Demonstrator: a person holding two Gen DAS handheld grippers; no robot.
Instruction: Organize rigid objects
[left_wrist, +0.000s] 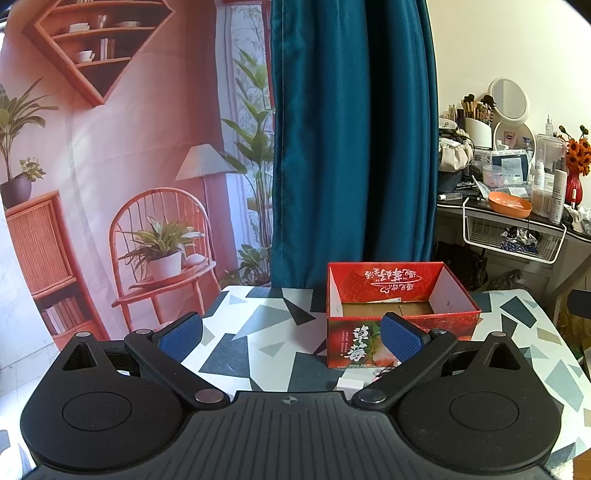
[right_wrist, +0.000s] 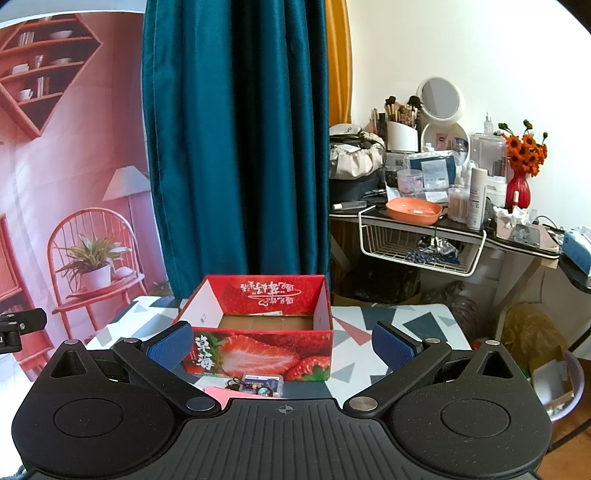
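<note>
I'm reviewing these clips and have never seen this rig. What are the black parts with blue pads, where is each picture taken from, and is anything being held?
Each picture comes from a camera mounted on a hand-held gripper, looking forward along its two blue-padded fingers. One view shows the left gripper, the other the right gripper. Both are open and hold nothing. Ahead, on the patterned table, stands an open red strawberry box, apparently nearly empty. Small items lie in front of it, partly hidden, so I cannot identify them. The cluttered desk behind is just background.

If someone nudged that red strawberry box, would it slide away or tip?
The strawberry box looks like thin cardboard and nearly empty, so probably light and apt to slide on the patterned table. Low and wide, it seems unlikely to tip.
</note>
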